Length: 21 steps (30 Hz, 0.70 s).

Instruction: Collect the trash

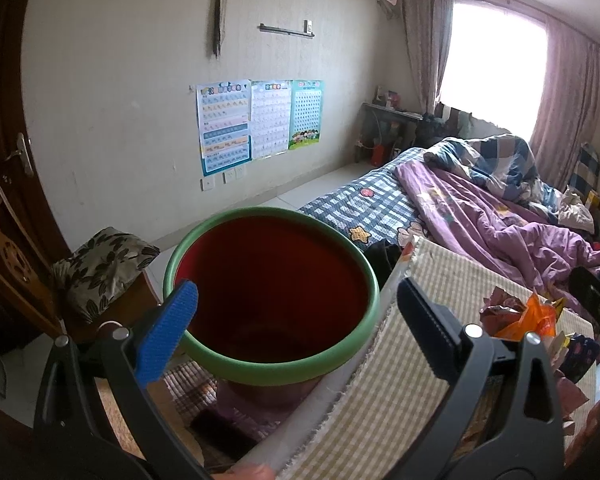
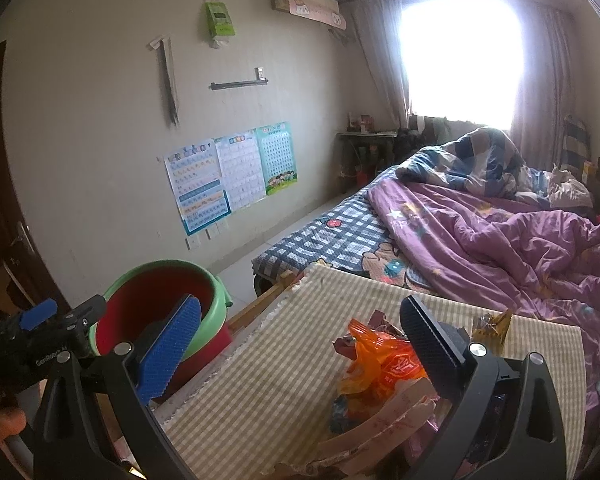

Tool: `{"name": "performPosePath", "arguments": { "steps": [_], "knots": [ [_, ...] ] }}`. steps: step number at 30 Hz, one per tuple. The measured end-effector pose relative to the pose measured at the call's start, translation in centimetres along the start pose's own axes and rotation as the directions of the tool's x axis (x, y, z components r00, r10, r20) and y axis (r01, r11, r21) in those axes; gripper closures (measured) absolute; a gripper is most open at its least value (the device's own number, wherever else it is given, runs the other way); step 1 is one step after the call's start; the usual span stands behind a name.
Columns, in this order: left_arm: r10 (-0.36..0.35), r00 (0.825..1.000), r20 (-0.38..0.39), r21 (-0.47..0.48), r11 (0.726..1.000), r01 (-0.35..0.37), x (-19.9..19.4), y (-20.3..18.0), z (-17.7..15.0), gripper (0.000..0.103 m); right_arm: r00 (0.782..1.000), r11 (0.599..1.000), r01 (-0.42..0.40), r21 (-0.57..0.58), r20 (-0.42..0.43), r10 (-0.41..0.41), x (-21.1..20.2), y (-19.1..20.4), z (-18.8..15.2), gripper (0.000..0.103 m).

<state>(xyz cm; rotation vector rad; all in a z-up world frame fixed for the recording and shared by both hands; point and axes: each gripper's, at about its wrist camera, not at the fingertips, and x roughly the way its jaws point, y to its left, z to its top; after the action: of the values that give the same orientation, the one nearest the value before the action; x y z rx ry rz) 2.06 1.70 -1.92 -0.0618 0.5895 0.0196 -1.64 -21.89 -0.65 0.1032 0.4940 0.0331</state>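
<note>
base of red bucket with green rim [image 1: 272, 276]: hidden behind rim at 6 o'clock | heap of crumpled wrappers on checked cloth [image 2: 383, 376]: cut off at 6 o'clock, partly masked | wall poster print [image 2: 236, 172]: too small to be read

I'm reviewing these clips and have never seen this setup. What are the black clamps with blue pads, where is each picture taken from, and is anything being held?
No robot arm here: a person holds a two-finger gripper in each hand, each with a fisheye camera looking along its fingers. The left wrist view shows the left gripper open around the green-rimmed red bin, which looks empty; nothing is gripped. The right wrist view shows the right gripper, also open, above a checked cloth on a table beside the bed. On the cloth lies a pile of wrappers, with an orange plastic bag on top. The left gripper also appears at that picture's left edge, next to the bin.
</note>
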Motion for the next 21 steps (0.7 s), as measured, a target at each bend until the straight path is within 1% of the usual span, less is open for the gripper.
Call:
{"name": "performPosePath", "arguments": {
  "steps": [2,21],
  "knots": [
    [-0.01,1.0,-0.003,0.003,1.0,0.01,0.03,-0.1,-0.07,0.005,1.0,1.0,0.002,-0.003,0.001,-0.002,0.03,0.0,0.18,0.007],
    [-0.006,1.0,0.006,0.024,1.0,0.006,-0.25,-0.96,-0.32,0.005,1.0,1.0,0.0,-0.008,-0.011,0.0,0.33,0.12,0.47,0.007]
  ]
}}
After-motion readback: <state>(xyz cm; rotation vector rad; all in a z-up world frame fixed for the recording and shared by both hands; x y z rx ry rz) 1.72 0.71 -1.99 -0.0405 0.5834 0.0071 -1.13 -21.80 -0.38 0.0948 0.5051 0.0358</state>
